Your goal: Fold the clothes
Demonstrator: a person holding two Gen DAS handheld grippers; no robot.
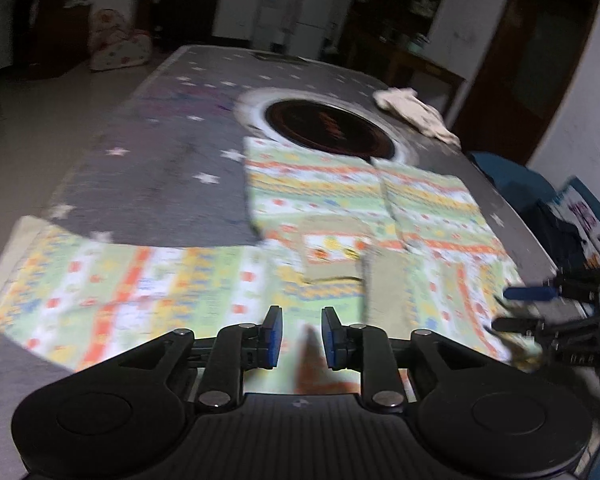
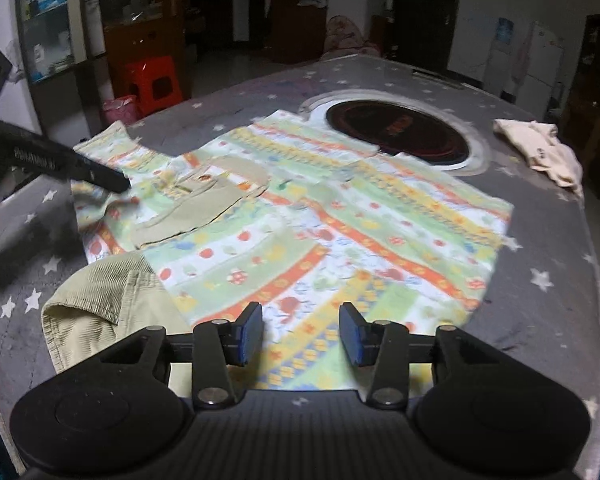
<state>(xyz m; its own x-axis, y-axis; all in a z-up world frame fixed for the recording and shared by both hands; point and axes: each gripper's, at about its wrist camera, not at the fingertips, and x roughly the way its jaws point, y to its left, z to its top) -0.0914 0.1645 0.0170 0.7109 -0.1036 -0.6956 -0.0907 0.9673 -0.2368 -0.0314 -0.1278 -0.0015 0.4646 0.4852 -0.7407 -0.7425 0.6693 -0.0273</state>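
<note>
I am hovering my left fingers [image 1: 301, 338] and right fingers [image 2: 300, 334], both parted and empty, over the patterned shirt [image 2: 340, 216] spread mid-frame on the bench [image 2: 540, 300] for folding.

Patterned garment [image 1: 320, 216] (blurred) on star-print table [image 1: 160, 168], left hand-held gripper [image 1: 301, 336] agape

The left hand-held gripper [image 1: 302, 338] tilts downward, its blue-padded jaws a narrow gap apart with nothing pinched between them. The right hand-held gripper [image 2: 300, 334] also tilts downward, jaws set wider and likewise empty. Each one shows at the edge of the other's view.
</note>
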